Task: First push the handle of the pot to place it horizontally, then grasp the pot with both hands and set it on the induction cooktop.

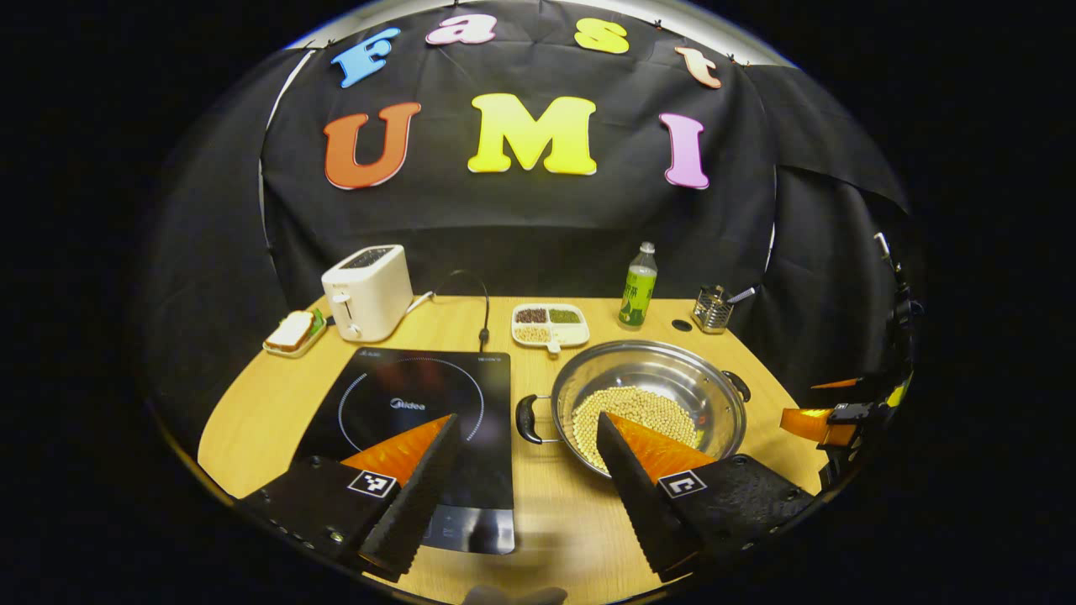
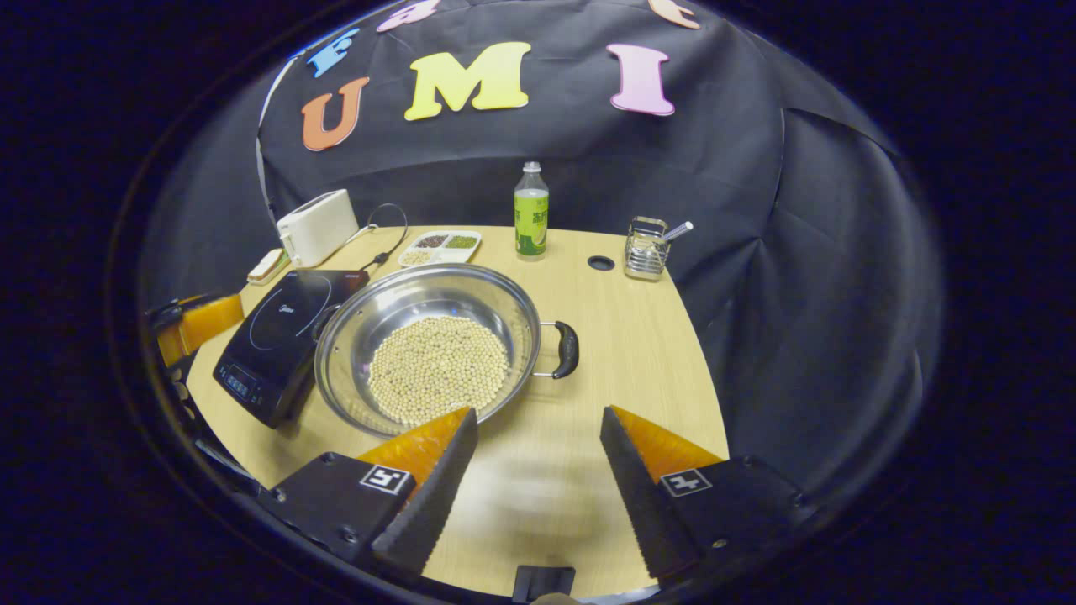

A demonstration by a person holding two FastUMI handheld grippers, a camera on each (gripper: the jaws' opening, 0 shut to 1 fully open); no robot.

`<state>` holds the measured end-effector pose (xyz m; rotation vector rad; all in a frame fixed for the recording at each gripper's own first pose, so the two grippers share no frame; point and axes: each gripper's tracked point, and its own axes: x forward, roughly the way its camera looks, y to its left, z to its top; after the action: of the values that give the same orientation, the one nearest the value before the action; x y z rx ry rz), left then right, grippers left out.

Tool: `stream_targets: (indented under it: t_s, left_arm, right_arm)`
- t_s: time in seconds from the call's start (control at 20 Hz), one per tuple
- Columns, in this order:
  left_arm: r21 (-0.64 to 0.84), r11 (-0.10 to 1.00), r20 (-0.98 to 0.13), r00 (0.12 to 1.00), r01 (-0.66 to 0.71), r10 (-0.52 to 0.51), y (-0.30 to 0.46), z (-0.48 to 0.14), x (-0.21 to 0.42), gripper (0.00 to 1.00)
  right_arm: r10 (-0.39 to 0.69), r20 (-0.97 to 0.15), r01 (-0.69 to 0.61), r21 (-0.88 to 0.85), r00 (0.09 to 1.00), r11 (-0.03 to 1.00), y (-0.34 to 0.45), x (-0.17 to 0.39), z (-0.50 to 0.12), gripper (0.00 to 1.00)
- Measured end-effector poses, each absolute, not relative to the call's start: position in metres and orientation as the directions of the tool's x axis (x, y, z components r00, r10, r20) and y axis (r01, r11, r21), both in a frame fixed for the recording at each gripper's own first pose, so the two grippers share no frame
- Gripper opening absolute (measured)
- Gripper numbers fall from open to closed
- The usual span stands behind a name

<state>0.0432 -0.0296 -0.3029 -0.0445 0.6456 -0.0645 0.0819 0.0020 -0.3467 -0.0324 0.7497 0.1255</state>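
Observation:
A steel pot holding soybeans stands on the wooden table, right of the black induction cooktop. Its two black handles point left and right, roughly level across the table. My left gripper hovers open and empty above the near edge, its fingers straddling the gap between cooktop and pot. In the right gripper view the pot sits just ahead and left, one handle facing right. My right gripper is open and empty, short of the pot's rim. The cooktop lies beyond the pot's left side.
Along the back stand a white toaster, a sandwich on a small plate, a divided dish of beans, a green bottle and a wire holder. The other gripper's orange finger shows at the right table edge.

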Motion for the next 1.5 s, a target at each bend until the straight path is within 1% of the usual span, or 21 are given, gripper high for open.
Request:
stream_targets:
  t_s: [0.05, 0.1, 0.15, 0.2, 0.25, 0.3, 0.4, 0.45, 0.6, 0.75, 0.8, 0.85, 0.9, 0.95, 1.0, 1.05, 1.1, 1.25, 1.3, 1.35, 1.5]
  left_arm:
    - [-0.067, 0.997, -0.622, 0.779, 0.042, -0.074, -0.032, -0.313, 0.047, 0.97]
    - [-0.07, 0.997, -0.638, 0.766, 0.039, -0.075, -0.034, -0.322, 0.053, 0.96]
    - [-0.069, 0.997, -0.652, 0.755, 0.031, -0.069, -0.035, -0.331, 0.06, 0.97]
    - [-0.068, 0.997, -0.665, 0.744, 0.024, -0.063, -0.036, -0.34, 0.067, 0.96]
    - [-0.066, 0.998, -0.677, 0.734, 0.022, -0.061, -0.038, -0.349, 0.074, 0.97]
    - [-0.061, 0.998, -0.687, 0.725, 0.022, -0.058, -0.039, -0.356, 0.081, 0.97]
    - [-0.053, 0.998, -0.714, 0.698, 0.024, -0.055, -0.044, -0.372, 0.087, 0.96]
    - [-0.047, 0.999, -0.723, 0.689, 0.024, -0.051, -0.045, -0.378, 0.09, 0.96]
    - [-0.03, 0.999, -0.748, 0.663, 0.013, -0.031, -0.047, -0.393, 0.1, 0.96]
    - [-0.025, 1.0, -0.771, 0.636, 0.001, -0.02, -0.048, -0.406, 0.106, 0.96]
    - [-0.021, 1.0, -0.778, 0.629, -0.004, -0.014, -0.047, -0.409, 0.107, 1.0]
    - [-0.019, 1.0, -0.783, 0.622, -0.007, -0.01, -0.046, -0.413, 0.11, 0.96]
    - [-0.016, 1.0, -0.787, 0.617, -0.014, -0.004, -0.046, -0.415, 0.112, 0.96]
    - [-0.023, 1.0, -0.791, 0.612, -0.018, -0.007, -0.048, -0.417, 0.114, 1.0]
    - [-0.021, 0.999, -0.794, 0.608, -0.025, -0.001, -0.048, -0.42, 0.116, 0.86]
    - [-0.02, 0.999, -0.798, 0.603, -0.026, 0.0, -0.048, -0.419, 0.116, 0.82]
    - [-0.013, 1.0, -0.802, 0.597, -0.025, 0.005, -0.048, -0.421, 0.116, 0.81]
    - [0.004, 1.0, -0.808, 0.589, -0.029, 0.021, -0.043, -0.423, 0.116, 0.79]
    - [-0.004, 1.0, -0.806, 0.591, -0.031, 0.016, -0.044, -0.422, 0.117, 0.71]
    - [-0.004, 0.999, -0.811, 0.584, -0.038, 0.019, -0.044, -0.424, 0.117, 0.67]
    - [0.004, 0.999, -0.82, 0.571, -0.045, 0.029, -0.043, -0.426, 0.119, 0.64]
  right_arm:
    - [0.107, -0.69, -0.128, 0.021, 0.716, 0.992, 0.001, 0.089, -0.352, 0.99]
    - [0.114, -0.695, -0.129, 0.031, 0.709, 0.991, 0.002, 0.095, -0.356, 0.97]
    - [0.121, -0.703, -0.13, 0.04, 0.701, 0.991, 0.002, 0.103, -0.359, 1.0]
    - [0.125, -0.71, -0.131, 0.046, 0.693, 0.99, 0.001, 0.112, -0.363, 0.97]
    - [0.127, -0.716, -0.13, 0.051, 0.687, 0.99, -0.001, 0.121, -0.367, 1.0]
    - [0.128, -0.726, -0.133, 0.051, 0.676, 0.99, -0.002, 0.13, -0.371, 0.97]
    - [0.138, -0.736, -0.142, 0.057, 0.663, 0.988, -0.005, 0.149, -0.377, 0.98]
    - [0.145, -0.745, -0.149, 0.062, 0.651, 0.987, -0.005, 0.156, -0.383, 0.96]
    - [0.174, -0.764, -0.167, 0.088, 0.621, 0.982, -0.001, 0.176, -0.396, 0.99]
    - [0.183, -0.78, -0.183, 0.089, 0.598, 0.979, 0.002, 0.187, -0.408, 0.94]
    - [0.195, -0.786, -0.192, 0.099, 0.587, 0.976, 0.006, 0.19, -0.411, 0.92]
    - [0.198, -0.793, -0.194, 0.102, 0.577, 0.976, 0.008, 0.19, -0.415, 0.89]
    - [0.2, -0.801, -0.2, 0.103, 0.564, 0.974, 0.009, 0.19, -0.419, 0.85]
    - [0.2, -0.808, -0.204, 0.101, 0.554, 0.974, 0.01, 0.19, -0.422, 0.84]
    - [0.191, -0.812, -0.204, 0.091, 0.551, 0.975, 0.008, 0.193, -0.424, 0.81]
    - [0.194, -0.812, -0.2, 0.096, 0.551, 0.975, 0.007, 0.193, -0.423, 0.77]
    - [0.196, -0.817, -0.194, 0.106, 0.543, 0.975, 0.007, 0.193, -0.424, 0.72]
    - [0.197, -0.827, -0.167, 0.126, 0.526, 0.978, 0.008, 0.193, -0.424, 0.67]
    - [0.191, -0.831, -0.154, 0.129, 0.522, 0.98, 0.007, 0.191, -0.426, 0.67]
    - [0.185, -0.835, -0.142, 0.129, 0.518, 0.981, 0.007, 0.191, -0.426, 0.67]
    - [0.163, -0.842, -0.118, 0.119, 0.514, 0.986, 0.007, 0.191, -0.426, 0.65]
